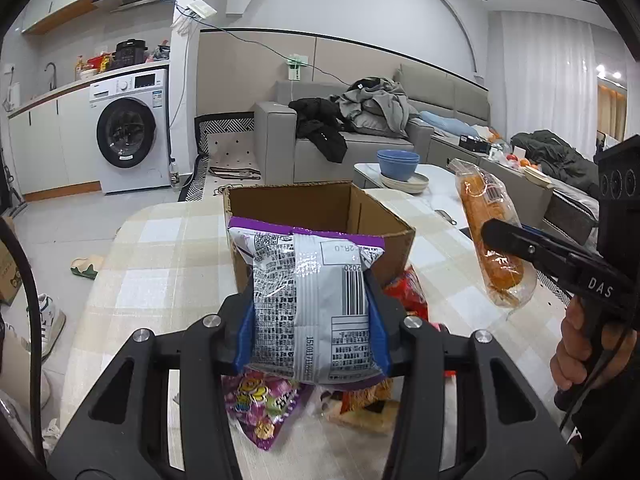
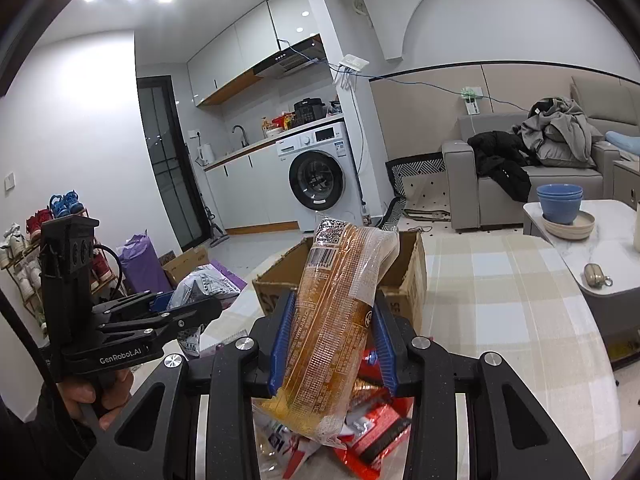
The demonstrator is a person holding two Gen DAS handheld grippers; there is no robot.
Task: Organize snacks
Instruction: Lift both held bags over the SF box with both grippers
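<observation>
We have two snacks up in the air at once here. The crinkly silver-and-purple foil snack bag (image 1: 316, 304), printed with small text and a barcode, sits squeezed between the blue ribbed pads (image 1: 245, 336) of our left gripper (image 1: 314, 320), its puffy body bulging above and below the jaws. Our right gripper (image 2: 332, 344) is clamped on the long golden bread loaf in its clear crackly plastic wrapper (image 2: 336, 320), which stands nearly upright between the blue pads, the QR code at its top end. From the left camera we see that same loaf (image 1: 490, 236) hanging off the black fingers, with a hand (image 1: 576, 344) wrapped around the handle.

Just beyond both packets stands the open brown corrugated cardboard box (image 1: 320, 208), flaps up, its inside bare as far as we can see. Both packets hover in front of it, near its front rim, not inside.

Underneath our grippers lies the loose pile: a glossy pink-purple candy bag (image 1: 260, 408), shiny red wrappers (image 2: 376, 432) and a red crinkled packet (image 1: 408, 288) leaning by the box corner. All of it rests on the table with the beige-and-white checked cloth (image 1: 160, 264) under a smooth clear cover.

Further back, stacked blue bowls (image 1: 398, 164) sit on cream plates on a white marble-look table.
</observation>
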